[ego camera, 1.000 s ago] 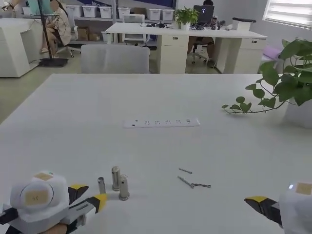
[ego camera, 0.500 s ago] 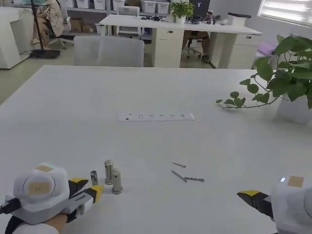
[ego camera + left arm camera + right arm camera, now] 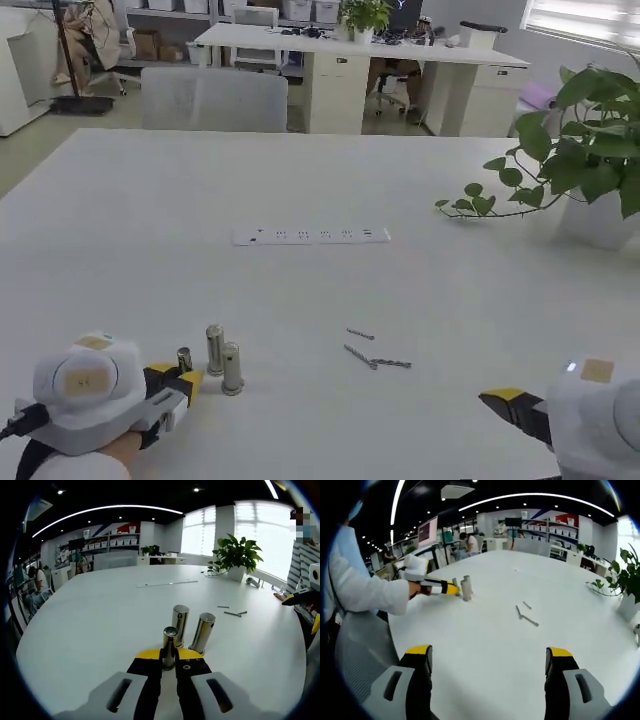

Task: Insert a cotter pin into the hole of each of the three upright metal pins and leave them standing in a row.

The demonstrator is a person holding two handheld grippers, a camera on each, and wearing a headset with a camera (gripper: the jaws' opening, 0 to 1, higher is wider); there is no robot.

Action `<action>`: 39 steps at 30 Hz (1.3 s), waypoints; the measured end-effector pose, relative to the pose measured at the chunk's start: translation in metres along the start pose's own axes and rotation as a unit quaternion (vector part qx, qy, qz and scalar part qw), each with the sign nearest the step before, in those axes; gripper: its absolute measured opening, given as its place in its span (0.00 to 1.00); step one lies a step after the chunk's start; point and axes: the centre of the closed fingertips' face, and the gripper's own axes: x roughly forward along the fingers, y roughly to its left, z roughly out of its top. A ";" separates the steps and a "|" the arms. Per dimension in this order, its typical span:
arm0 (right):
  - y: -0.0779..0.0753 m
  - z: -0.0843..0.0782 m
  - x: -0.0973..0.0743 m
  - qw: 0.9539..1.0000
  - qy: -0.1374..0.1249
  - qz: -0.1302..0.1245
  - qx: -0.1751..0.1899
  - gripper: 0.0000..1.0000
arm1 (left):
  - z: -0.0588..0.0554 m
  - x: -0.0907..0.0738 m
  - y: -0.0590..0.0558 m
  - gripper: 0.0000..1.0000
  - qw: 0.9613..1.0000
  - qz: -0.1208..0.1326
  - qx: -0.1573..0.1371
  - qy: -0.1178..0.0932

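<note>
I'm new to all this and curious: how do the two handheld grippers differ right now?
The left gripper is closed on the shortest metal pin; the right gripper stands wide open, holding nothing. The left gripper is right beside the taller metal pins; the right gripper is apart from the cotter pins. Both have black jaws with yellow tips.

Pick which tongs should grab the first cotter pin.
Right. The right tongs are open and empty, and the cotter pins lie on their side. The left tongs are shut on the short metal pin.
</note>
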 end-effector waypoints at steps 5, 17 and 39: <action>0.000 -0.002 0.001 1.000 0.002 0.000 0.000 0.95 | -0.001 -0.001 0.000 0.07 1.000 -0.006 0.007 0.000; 0.002 -0.001 0.004 1.000 0.001 0.005 -0.001 0.95 | -0.002 -0.008 -0.008 0.06 0.999 -0.040 0.025 -0.003; 0.010 0.006 0.003 1.000 -0.011 0.016 -0.011 0.94 | -0.001 -0.042 -0.065 0.06 0.982 -0.157 0.102 0.001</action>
